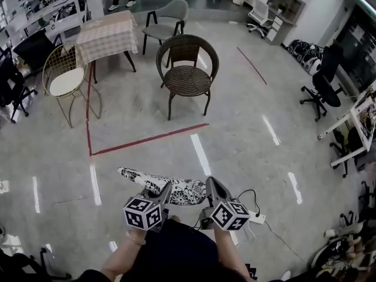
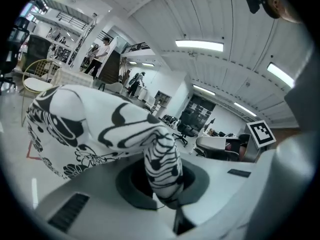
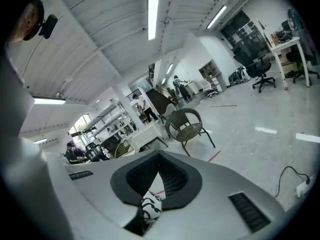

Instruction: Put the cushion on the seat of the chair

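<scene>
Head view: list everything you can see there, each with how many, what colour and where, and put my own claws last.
wicker chair: one, dark brown, middle of the floor, seat bare
grey chair: one, grey with black legs, behind the wicker chair
wire chair: one, gold with a white seat, far left
table: one, under a checked cloth, upper left
tape lines: several, red, on the floor around the wicker chair
office chair: one, black, right side
power strip: one, white, on the floor at lower right
cushion: one, black-and-white patterned, bottom centre, held by both claws
left claw: one, grey, shut on the cushion
right claw: one, grey, shut on the cushion's right end
</scene>
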A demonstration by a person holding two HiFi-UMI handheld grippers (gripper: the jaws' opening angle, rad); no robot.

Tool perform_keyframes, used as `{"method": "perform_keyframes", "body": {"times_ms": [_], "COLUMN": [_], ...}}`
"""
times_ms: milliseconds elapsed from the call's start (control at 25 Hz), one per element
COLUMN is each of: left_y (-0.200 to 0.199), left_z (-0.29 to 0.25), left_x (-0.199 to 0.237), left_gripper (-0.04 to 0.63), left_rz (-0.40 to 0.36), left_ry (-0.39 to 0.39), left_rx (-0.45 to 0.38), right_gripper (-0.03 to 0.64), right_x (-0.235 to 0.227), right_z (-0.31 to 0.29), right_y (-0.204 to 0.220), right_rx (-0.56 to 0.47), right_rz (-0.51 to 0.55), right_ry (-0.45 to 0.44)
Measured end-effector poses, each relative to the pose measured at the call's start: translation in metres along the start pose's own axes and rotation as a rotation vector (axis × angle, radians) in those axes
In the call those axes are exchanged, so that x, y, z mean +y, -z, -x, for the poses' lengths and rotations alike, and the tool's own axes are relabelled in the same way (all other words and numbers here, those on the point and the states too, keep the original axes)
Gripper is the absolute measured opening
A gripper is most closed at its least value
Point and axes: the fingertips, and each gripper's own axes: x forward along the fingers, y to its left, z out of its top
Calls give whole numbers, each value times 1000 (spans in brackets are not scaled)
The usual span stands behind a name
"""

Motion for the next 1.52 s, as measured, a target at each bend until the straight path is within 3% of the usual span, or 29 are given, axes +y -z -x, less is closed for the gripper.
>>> {"method": "perform_keyframes", "body": {"times_ms": [400, 1000, 1520], "left_y": [-16, -42, -90], "left_z": [2, -45, -91], "left_x": [-6, 24, 81], "left_gripper": [26, 26, 26], "left_rz": [0, 2, 11], "left_ry": [-2, -18, -56], "left_rx": [-18, 25, 55], "right_gripper": [3, 3, 3], "right_x": [23, 2, -21], "right_z": [1, -54, -130], "right_y": [5, -18, -46], "right_rx": [14, 30, 54], "right_rz": [-18, -55, 25], "right_ry": [-52, -28, 80]}}
